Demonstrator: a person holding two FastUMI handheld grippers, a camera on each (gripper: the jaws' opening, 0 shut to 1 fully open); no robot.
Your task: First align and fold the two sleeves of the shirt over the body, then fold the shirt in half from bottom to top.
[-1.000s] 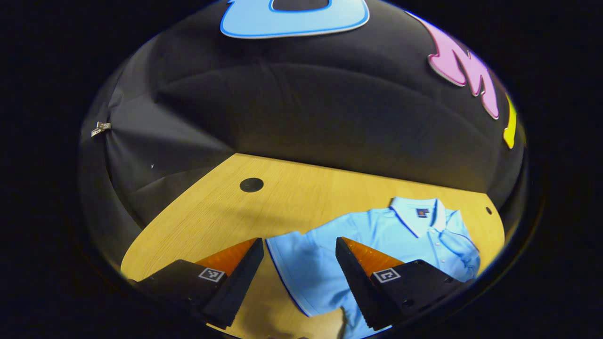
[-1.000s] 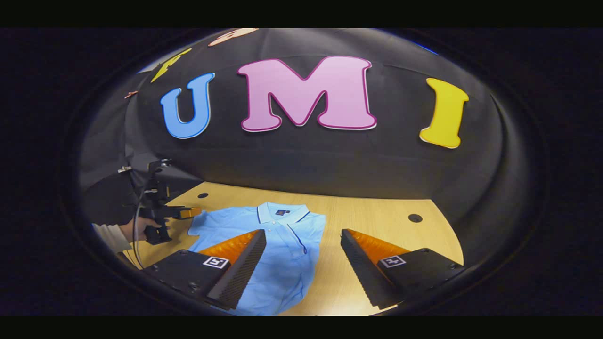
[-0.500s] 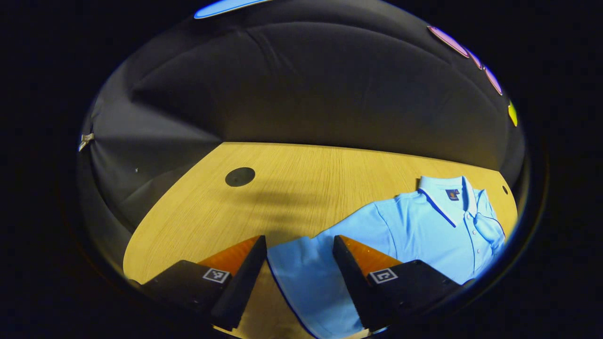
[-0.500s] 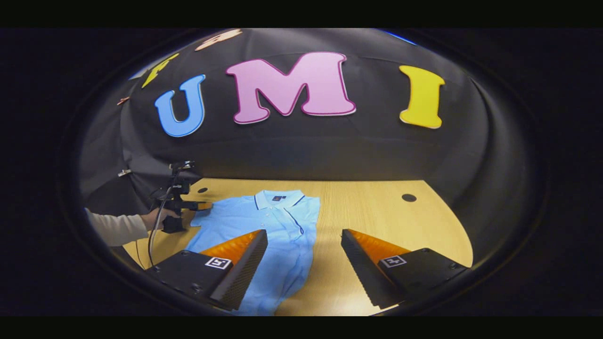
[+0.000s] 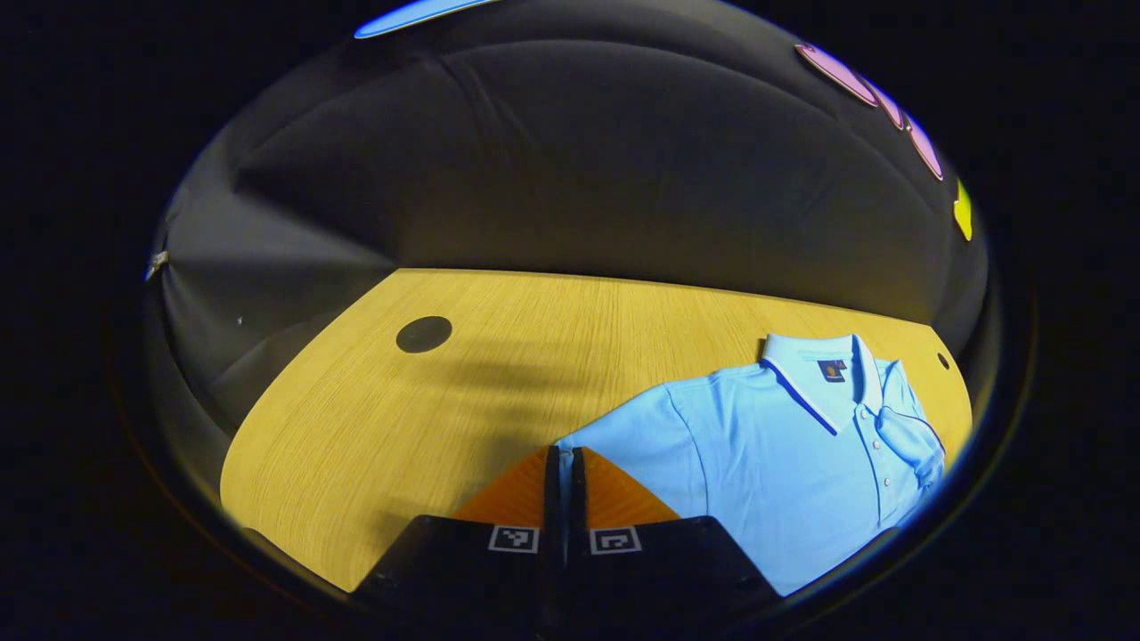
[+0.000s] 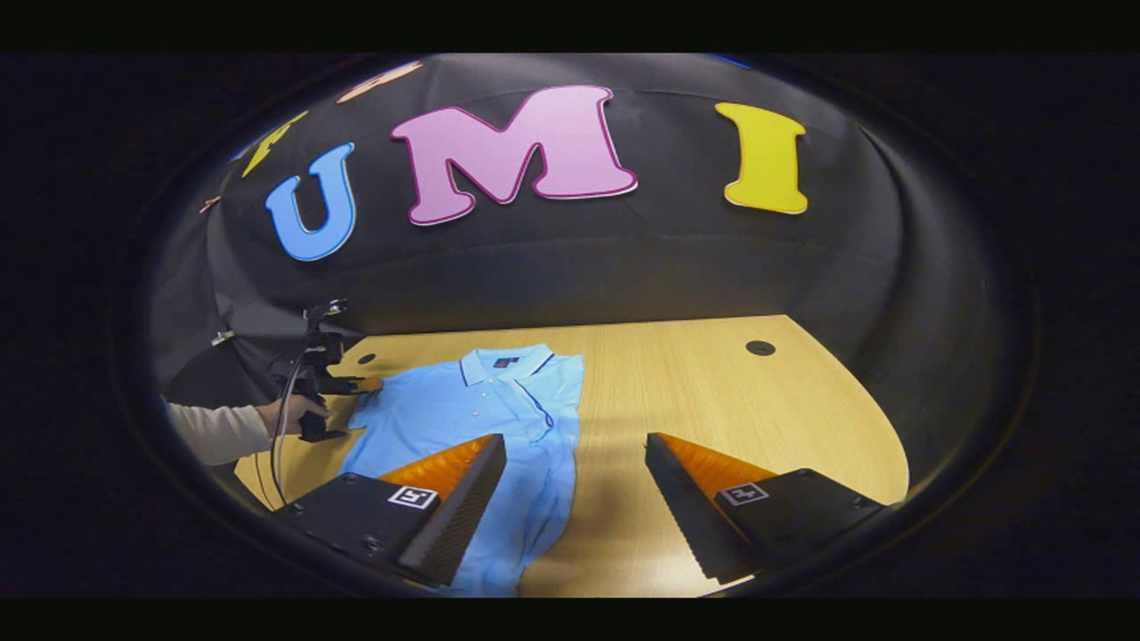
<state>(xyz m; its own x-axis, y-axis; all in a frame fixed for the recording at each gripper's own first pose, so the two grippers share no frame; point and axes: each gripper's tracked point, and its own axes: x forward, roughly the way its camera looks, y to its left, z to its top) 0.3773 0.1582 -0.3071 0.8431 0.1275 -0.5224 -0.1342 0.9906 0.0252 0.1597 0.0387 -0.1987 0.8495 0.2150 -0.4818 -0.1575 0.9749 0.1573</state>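
On the pale wooden table [image 5: 374,418], light blue polo shirt [image 5: 784,445]: one sleeve already folded over the body, left gripper [image 5: 563,463] clamped on the other sleeve [image 5: 623,436], right gripper [image 6: 574,463] apart; bottom fold pending.

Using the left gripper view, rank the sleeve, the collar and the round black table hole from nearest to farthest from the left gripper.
1. Sleeve, at the left gripper tips.
2. Black hole, far left on the table.
3. Collar, far right.
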